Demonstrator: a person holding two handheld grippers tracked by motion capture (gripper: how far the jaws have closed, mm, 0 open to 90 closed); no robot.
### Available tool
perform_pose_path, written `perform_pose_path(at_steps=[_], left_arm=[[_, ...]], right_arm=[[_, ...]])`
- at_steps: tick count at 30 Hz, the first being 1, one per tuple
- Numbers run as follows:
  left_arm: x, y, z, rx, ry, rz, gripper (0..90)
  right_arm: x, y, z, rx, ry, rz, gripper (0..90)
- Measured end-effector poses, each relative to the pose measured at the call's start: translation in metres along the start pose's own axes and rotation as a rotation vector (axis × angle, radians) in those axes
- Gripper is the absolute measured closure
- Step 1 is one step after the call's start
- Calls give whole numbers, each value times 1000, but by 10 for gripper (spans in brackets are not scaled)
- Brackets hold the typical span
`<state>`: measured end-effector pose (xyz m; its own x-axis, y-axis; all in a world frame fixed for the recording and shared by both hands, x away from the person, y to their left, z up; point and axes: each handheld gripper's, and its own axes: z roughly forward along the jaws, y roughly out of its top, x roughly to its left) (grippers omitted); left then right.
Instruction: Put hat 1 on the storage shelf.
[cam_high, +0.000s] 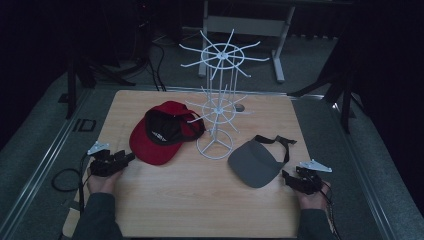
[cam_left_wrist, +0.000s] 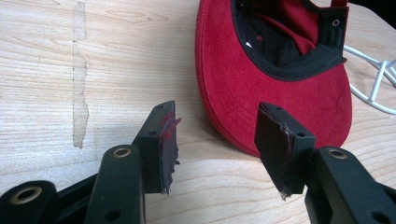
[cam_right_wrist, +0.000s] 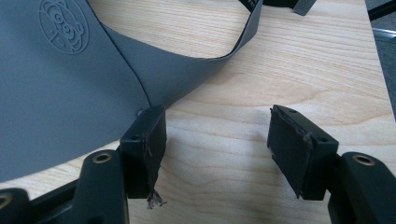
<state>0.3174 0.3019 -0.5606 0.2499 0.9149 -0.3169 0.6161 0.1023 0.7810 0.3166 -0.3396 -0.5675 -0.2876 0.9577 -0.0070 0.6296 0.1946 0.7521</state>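
the high view is dim and soft, its corners sinking into near black, and fine detail is lost. both gripper views are brighter and evenly lit. the worktop grain beyond the fingers is crisp, with soft shadows beneath them and no glare; the nearest parts blur slightly.

On the bench, a cap lies left of centre, a rack at centre, a visor lower right
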Motion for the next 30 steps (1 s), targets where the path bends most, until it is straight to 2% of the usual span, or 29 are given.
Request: perform_pose_path(at_steps=[12, 16, 17, 30], left_arm=[[0, 0, 0, 7, 9, 15, 494], [-1, 1, 1, 11, 24, 29, 495], [-1, 2, 1, 16, 41, 46, 495], [1, 13, -2, 15, 76, 82, 495]], right_arm=[[0, 0, 0, 2, 5, -6, 355], [0, 0, 0, 2, 6, -7, 353], [0, 0, 0, 2, 6, -6, 353], [0, 0, 0, 3, 6, -6, 352]])
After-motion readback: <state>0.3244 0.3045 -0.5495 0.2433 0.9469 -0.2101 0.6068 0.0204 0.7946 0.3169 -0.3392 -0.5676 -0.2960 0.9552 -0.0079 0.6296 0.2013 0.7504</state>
